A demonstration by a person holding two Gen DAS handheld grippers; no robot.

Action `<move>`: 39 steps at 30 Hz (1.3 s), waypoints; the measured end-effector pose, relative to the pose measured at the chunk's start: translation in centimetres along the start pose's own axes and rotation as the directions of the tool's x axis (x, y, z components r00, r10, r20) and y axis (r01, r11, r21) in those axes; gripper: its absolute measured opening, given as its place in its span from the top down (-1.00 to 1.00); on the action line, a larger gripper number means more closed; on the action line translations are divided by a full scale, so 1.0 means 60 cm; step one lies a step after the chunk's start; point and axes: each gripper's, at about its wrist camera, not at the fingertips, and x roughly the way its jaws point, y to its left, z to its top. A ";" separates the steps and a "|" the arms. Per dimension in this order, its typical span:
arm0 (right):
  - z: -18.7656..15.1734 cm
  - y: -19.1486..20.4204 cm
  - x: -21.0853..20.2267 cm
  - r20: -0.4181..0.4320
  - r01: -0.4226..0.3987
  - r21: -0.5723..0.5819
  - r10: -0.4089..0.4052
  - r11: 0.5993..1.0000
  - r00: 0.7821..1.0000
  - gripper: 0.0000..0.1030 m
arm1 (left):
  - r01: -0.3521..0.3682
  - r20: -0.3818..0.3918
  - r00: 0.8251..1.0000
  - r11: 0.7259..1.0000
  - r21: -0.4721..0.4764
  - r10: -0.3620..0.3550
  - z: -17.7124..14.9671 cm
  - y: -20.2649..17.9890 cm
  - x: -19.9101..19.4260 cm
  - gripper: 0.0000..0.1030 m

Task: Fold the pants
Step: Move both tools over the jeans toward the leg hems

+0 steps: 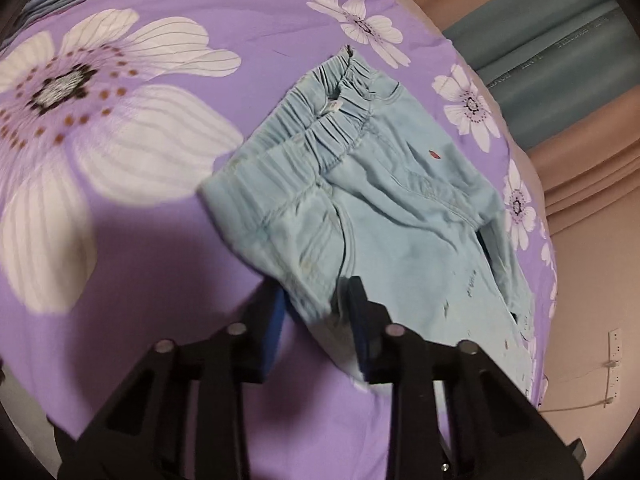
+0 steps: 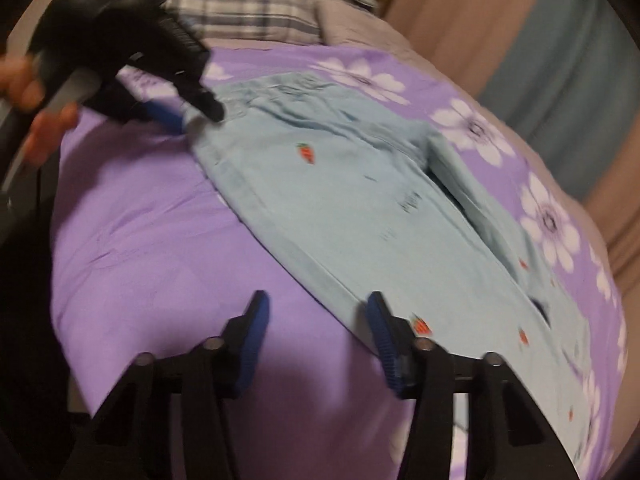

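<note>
The left wrist view shows the elastic waistband (image 1: 320,128) of the pants (image 1: 392,216) and a big white flower (image 1: 92,136) printed on the purple bedspread (image 1: 168,248); the right wrist view shows neither clearly. It gives instead the pant legs, a plaid pillow (image 2: 248,12) at the head of the bed, and the person's hand (image 2: 36,108) holding the left hand-held gripper (image 2: 192,114).

The light blue pants lie flat on the bedspread, near the bed's right edge, where a curtain (image 1: 552,60) hangs beyond. In its own view, the left hand-held gripper (image 1: 316,316) is narrowed on the waist corner of the pants, a fold of cloth between its blue pads (image 1: 362,340); the picture is blurred there, but the pads appear to press the cloth. The right hand-held gripper (image 2: 316,328) stands partly open at the near side edge of one leg. One pad (image 2: 386,340) lies over the cloth, the other (image 2: 252,344) over bare bedspread, and the pant edge runs between them without being pinched.

The pants' long axis runs along the bed's right edge, waist toward the pillow end, legs toward the foot. A small carrot print (image 2: 306,153) dots the fabric.
</note>
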 end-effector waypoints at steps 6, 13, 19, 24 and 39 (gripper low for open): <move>0.030 -0.008 0.028 0.010 -0.008 0.017 0.008 1.000 1.000 0.81 | -0.015 0.016 1.000 0.999 0.049 0.014 0.002 0.002 -0.020 0.70; 0.022 0.013 0.003 0.006 -0.047 0.004 0.047 0.999 0.999 0.82 | -0.078 -0.058 0.995 0.989 0.124 0.085 -0.009 0.012 -0.030 0.59; 0.031 -0.024 -0.037 0.020 -0.236 0.113 0.235 0.965 0.972 0.32 | -0.083 -0.042 0.994 0.959 0.271 0.098 -0.012 -0.016 -0.077 0.17; 0.040 -0.081 -0.002 0.010 -0.223 0.262 0.228 0.939 0.974 0.30 | -0.016 -0.039 0.999 0.929 0.370 0.033 -0.010 -0.076 -0.043 -0.01; 0.142 -0.276 0.085 0.059 -0.270 0.340 0.266 0.901 0.962 -0.02 | 0.028 -0.058 0.998 0.887 0.461 -0.002 0.151 -0.117 0.063 -0.49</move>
